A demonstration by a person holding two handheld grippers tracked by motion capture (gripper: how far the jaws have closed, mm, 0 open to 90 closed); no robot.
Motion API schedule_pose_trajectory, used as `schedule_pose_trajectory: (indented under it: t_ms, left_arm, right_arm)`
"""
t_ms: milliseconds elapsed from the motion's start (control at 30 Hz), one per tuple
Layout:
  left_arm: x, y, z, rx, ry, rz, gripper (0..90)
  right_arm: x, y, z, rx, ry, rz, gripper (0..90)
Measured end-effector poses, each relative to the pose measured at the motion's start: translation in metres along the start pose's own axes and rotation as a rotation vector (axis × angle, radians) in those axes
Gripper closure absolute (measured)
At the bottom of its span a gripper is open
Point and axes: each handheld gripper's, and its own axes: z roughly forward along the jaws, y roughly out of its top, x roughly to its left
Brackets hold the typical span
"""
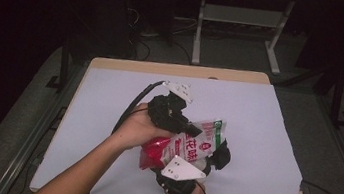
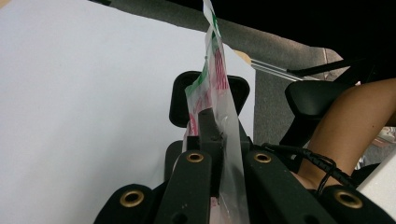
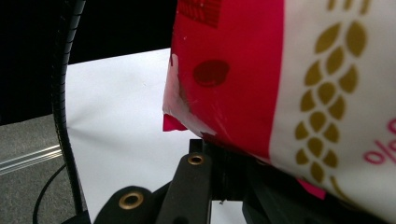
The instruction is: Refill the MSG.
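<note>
My left tool [image 1: 191, 128] is matte black with brass-ringed screw holes, a white three-cornered plate, a black cable; my forearms are bare.

the left gripper [image 1: 195, 129] hangs over the table's middle, jaws clamped together, forearm slanting in from the near-left corner. the right gripper [image 1: 220, 156] sits by the near edge, jaws likewise closed.

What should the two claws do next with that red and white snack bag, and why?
Probably pull gently apart to tear it open. The left claw is shut on the bag's thin top edge, and the right claw is shut on its red end, so the bag hangs between them above the white table cover.
</note>
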Motion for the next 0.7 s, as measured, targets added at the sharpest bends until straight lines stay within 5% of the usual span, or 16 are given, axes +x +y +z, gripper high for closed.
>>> schedule_pose_trajectory:
  t_ms: [700]
  left_arm:
    - [0.0,0.0027,0.0023,0.002,0.003,-0.008,90.0]
  right_arm:
    - [0.0002,0.0009,-0.0001,-0.006,0.001,-0.003,90.0]
